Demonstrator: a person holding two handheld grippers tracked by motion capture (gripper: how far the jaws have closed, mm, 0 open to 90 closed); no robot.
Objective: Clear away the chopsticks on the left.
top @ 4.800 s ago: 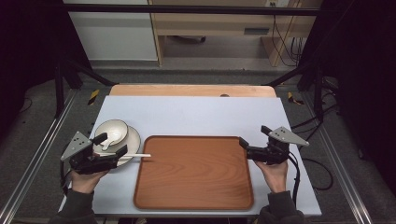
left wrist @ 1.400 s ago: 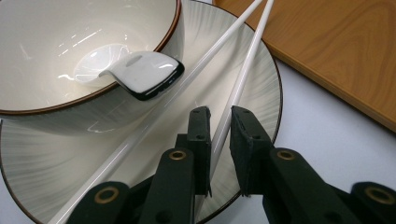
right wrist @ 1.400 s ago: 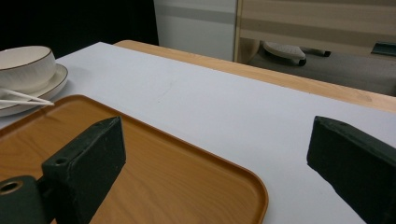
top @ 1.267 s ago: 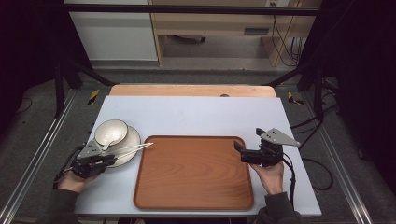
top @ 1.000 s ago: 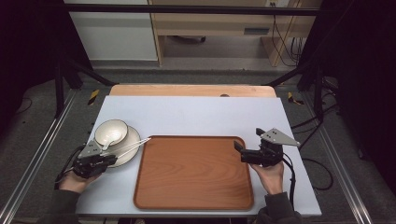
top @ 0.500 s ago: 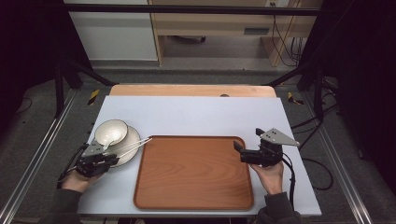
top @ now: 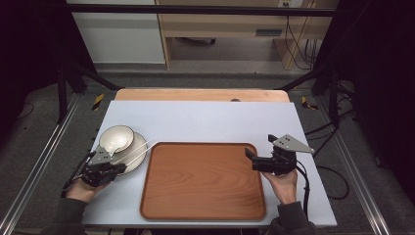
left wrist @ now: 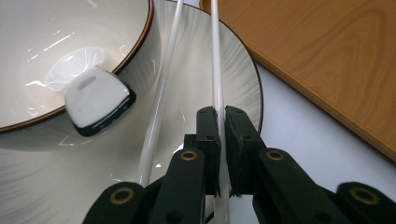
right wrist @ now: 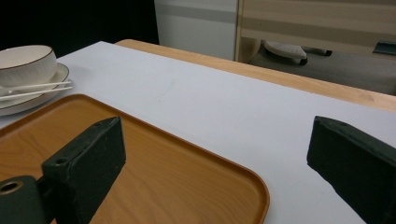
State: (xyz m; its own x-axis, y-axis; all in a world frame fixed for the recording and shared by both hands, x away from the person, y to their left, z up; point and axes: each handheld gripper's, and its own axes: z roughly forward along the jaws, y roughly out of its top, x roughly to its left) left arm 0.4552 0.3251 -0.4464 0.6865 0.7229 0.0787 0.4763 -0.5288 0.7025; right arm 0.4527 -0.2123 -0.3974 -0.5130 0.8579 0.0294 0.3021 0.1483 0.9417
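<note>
We have the left gripper (left wrist: 219,116) clamped on one white chopstick (left wrist: 215,60), jaws nearly touching; the second chopstick (left wrist: 161,88) lies free beside them across the plate (left wrist: 238,70), against the bowl (left wrist: 37,60). The right gripper (right wrist: 215,154) stands wide, empty, over the wooden tray (right wrist: 154,186). Risk: the thin glossy stick pivots or slips on lifting, nudging its twin off the plate.

No legible text, label, brand, number or sign on anything in view.

Black hand-held gripper (left wrist: 218,154), brass-coloured screws
</note>
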